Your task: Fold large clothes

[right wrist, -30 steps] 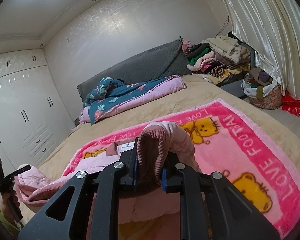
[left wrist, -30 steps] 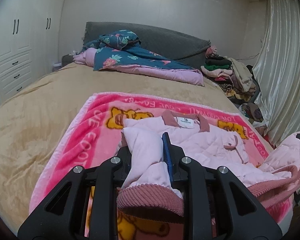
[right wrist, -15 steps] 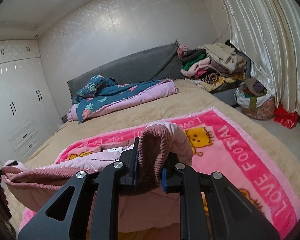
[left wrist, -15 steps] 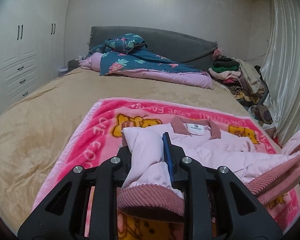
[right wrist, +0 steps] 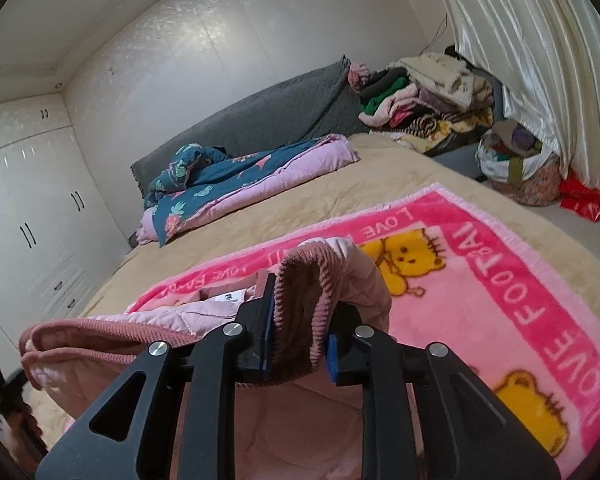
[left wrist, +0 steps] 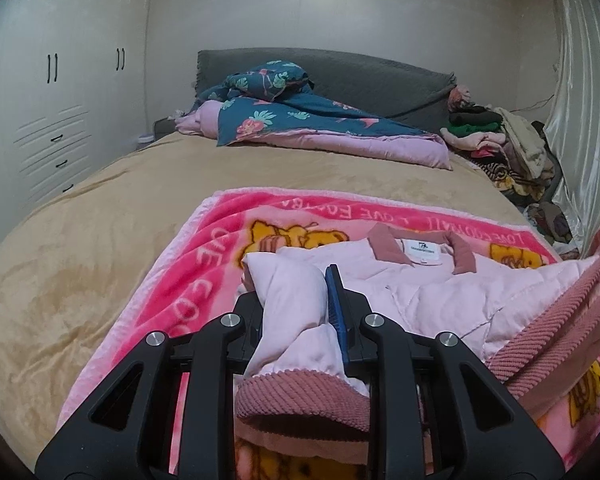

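Left wrist view: we are carrying the pink jacket hem, pinched between both grippers' fingers, the right gripper easing open, toward its collar beyond; next, releasing flat.

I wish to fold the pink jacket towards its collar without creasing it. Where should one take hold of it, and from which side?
Grip the ribbed hem of the pink jacket at its two corners, coming from the near side, opposite the collar. The hem is a thick band facing that side; the collar lies far off on the blanket.
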